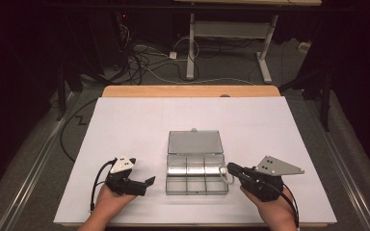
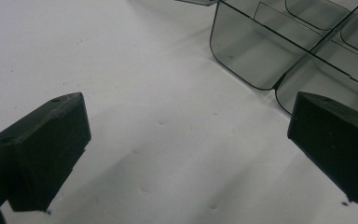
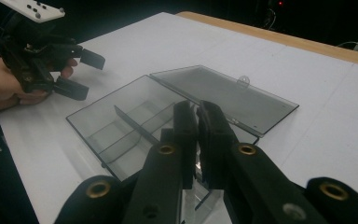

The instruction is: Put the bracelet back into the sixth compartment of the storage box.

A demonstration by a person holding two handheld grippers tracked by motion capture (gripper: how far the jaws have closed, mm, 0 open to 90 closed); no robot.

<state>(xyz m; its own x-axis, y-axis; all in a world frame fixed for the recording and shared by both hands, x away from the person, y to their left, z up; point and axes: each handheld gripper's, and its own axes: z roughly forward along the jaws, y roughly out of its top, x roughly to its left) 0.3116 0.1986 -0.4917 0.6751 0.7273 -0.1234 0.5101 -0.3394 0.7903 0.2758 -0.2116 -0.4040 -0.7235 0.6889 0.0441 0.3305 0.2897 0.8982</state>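
A clear, smoky plastic compartment box [image 1: 196, 185] lies open in the middle of the white table, its lid [image 1: 194, 142] folded flat toward the far side. The compartments look empty. My left gripper [image 1: 142, 172] is open just left of the box, low over the table; in the left gripper view its jaws [image 2: 186, 126] frame bare table, with the box's corner [image 2: 256, 51] ahead at the upper right. My right gripper [image 1: 231, 168] is shut at the box's right edge. In the right gripper view its jaws [image 3: 196, 109] are pressed together over the box [image 3: 98, 123], with the lid [image 3: 223, 91] beyond.
White sheet [image 1: 125, 120] covers the wooden table [image 1: 188, 90]. A desk frame [image 1: 231, 33] and floor cables [image 1: 144, 57] lie beyond the far edge. The person's other hand holds the left gripper [image 3: 86, 73] at the upper left of the right gripper view.
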